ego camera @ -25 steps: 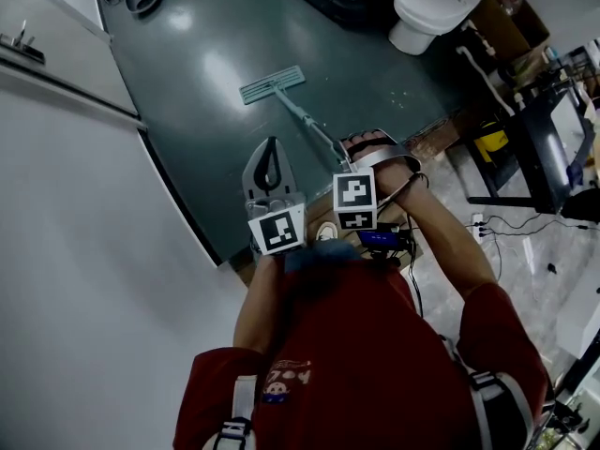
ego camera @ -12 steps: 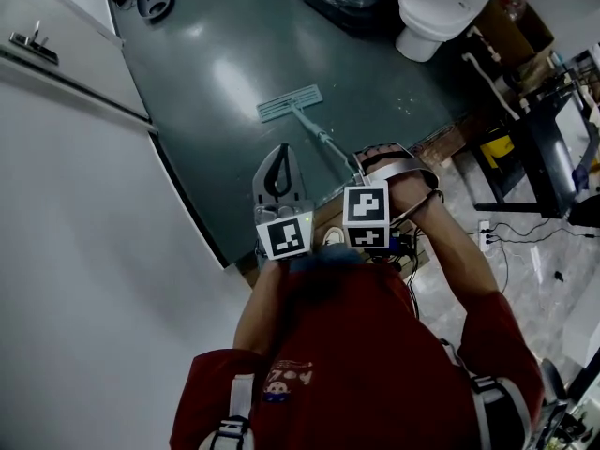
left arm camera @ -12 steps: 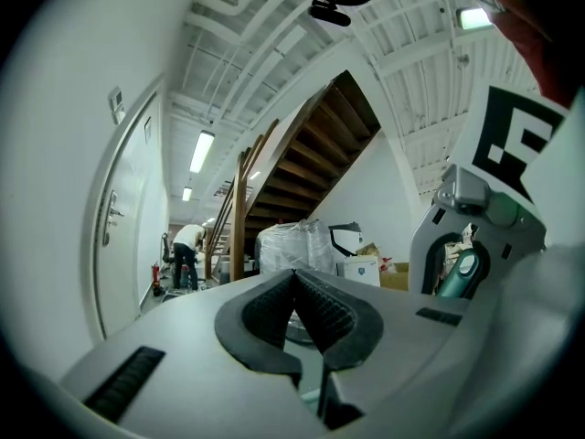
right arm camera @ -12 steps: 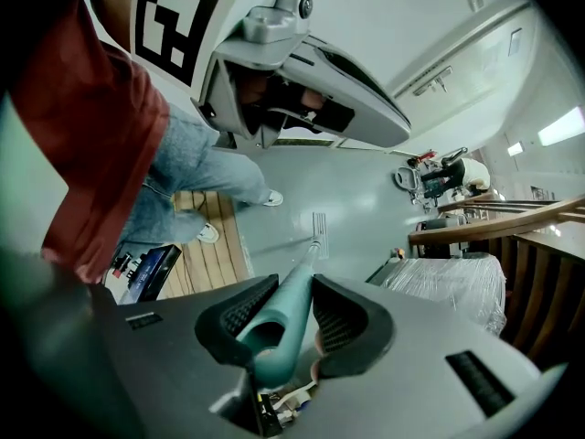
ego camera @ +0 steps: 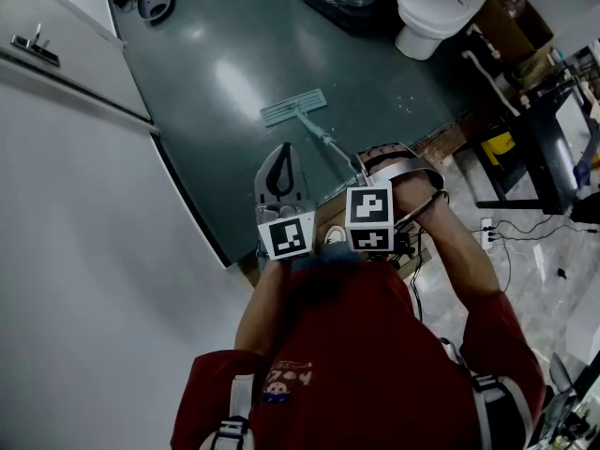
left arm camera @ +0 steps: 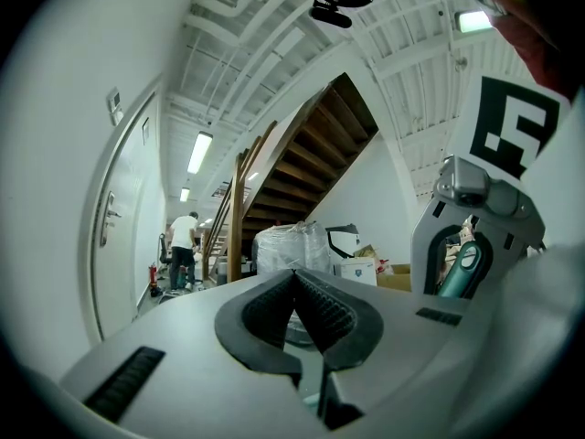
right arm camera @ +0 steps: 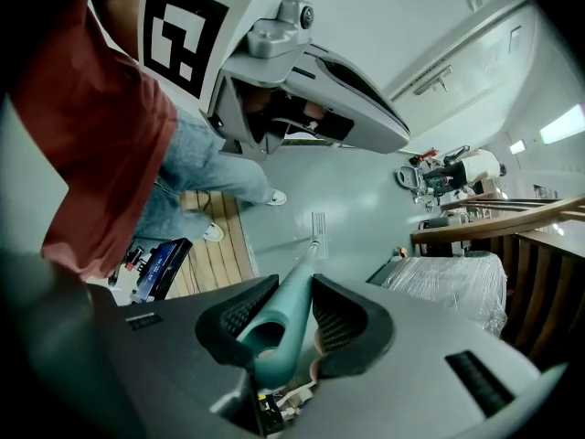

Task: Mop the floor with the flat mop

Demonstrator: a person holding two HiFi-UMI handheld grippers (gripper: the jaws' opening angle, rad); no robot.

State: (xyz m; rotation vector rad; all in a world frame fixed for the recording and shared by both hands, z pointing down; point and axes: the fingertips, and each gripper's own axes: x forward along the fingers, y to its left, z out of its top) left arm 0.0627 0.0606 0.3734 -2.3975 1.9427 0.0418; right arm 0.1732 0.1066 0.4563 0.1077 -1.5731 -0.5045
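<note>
Right gripper view is showing my right gripper (right arm camera: 294, 289) clamping the mop handle (right arm camera: 274, 329) alone, my left gripper (left arm camera: 294, 280) pressing together, empty. With the mop head (ego camera: 293, 107) lying far out on the floor (ego camera: 206, 139), I'm risking the handle twisting loose.

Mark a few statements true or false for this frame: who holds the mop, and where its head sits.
1. The right gripper is clamped on the mop handle. True.
2. The left gripper grips the handle too. False: its fingers are together with nothing between them.
3. The mop head lies flat on the dark green floor. True.
4. The toilet touches the mop head. False: it stands apart from it, at the far right of the floor in the head view.
</note>
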